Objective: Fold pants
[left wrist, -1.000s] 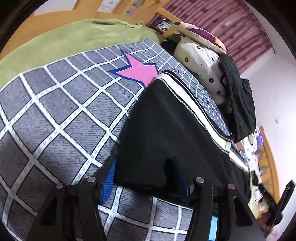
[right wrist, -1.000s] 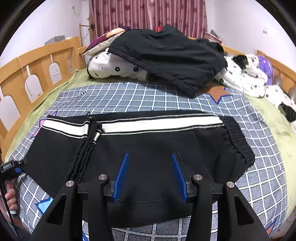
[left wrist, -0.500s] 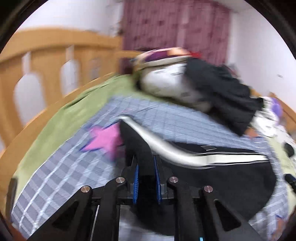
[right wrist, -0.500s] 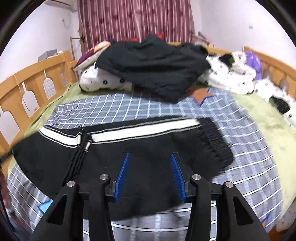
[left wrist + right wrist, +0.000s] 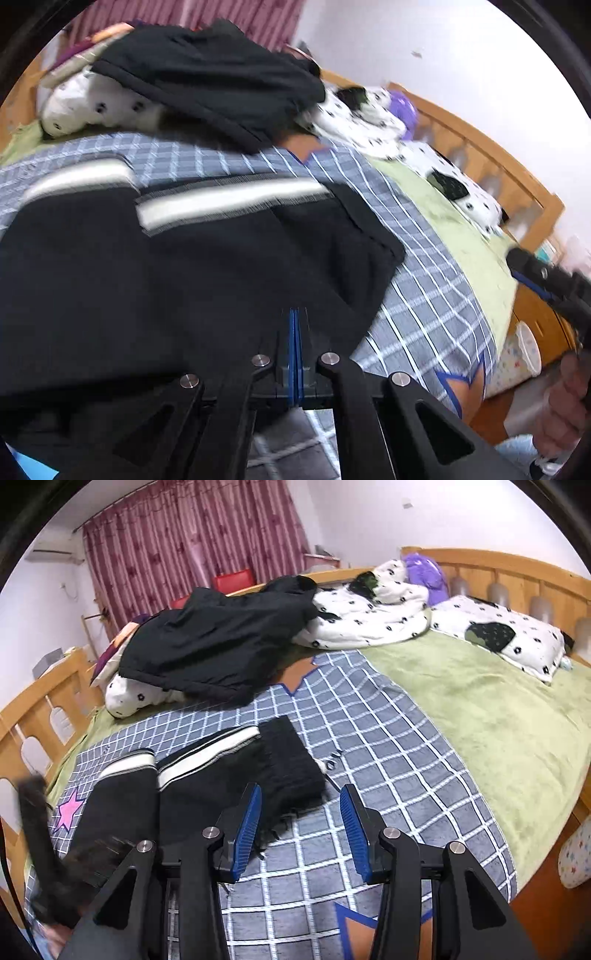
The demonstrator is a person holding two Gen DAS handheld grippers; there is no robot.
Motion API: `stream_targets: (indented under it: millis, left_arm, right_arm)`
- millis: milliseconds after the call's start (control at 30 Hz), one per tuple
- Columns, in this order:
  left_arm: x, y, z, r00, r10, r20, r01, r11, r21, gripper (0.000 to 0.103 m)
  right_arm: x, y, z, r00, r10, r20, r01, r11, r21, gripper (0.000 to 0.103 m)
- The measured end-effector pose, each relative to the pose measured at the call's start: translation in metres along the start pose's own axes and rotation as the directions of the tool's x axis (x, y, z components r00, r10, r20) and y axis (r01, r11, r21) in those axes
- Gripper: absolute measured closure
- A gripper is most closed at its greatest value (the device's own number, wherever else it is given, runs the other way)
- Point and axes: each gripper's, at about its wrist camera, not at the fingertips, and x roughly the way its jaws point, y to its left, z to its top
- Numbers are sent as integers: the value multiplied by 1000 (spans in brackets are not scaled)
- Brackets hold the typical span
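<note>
Pants [image 5: 192, 280]: my left tongs [image 5: 295, 332] pinch, seemingly, their black fabric; right tongs [image 5: 301, 823] gape empty, just beside their cuff.

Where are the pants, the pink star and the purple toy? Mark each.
pants [image 5: 207, 786]: right wrist view, black fabric below the white stripe.
pink star [image 5: 69, 808]: right wrist view, its centre.
purple toy [image 5: 424, 572]: right wrist view, its body.

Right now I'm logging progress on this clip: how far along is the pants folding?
Midway, by the look of it. The pants lie on the checked blanket with one end doubled over, its white stripe overlapping the other. The left gripper is shut on the black cloth, carrying that fold. The right gripper is open and holds nothing. Left: lay the fold down, flatten it, perhaps fold again.
</note>
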Motion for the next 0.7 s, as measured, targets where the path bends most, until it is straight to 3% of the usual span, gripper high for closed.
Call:
stream_targets:
  millis: [100,267,300,333,400,500,700]
  left_arm:
    - [-19,-4,-8,1000,18,21,-19,998,54,101]
    - [-76,35,0,979,187,85,-193,979,71,98]
    - [-88,46,1,972,215,94,-221,974,55,86]
    - [-103,64,0,958,269,98,-273,962,27,63]
    - [-121,91,-3,932,347,103,-347,938,-12,40]
    - [-142,127,-23,914,393,105,-388,919,-63,40]
    - [-148,187,-66,958,283,52,-263,934,-244,36]
  right_arm:
    - [10,0,-5,999,13,-44,-13,1000,-18,58]
    - [28,19,-15,995,41,-91,-50,994,-98,55]
    - [35,27,-16,991,70,-111,-82,991,-104,55]
    - [39,32,-19,988,87,-126,-101,989,-108,55]
    - [52,53,-21,975,151,-161,-171,978,-117,55]
    - [72,85,-25,949,236,-211,-264,957,-119,52]
    - [131,154,-40,886,323,-333,-364,929,-68,50]
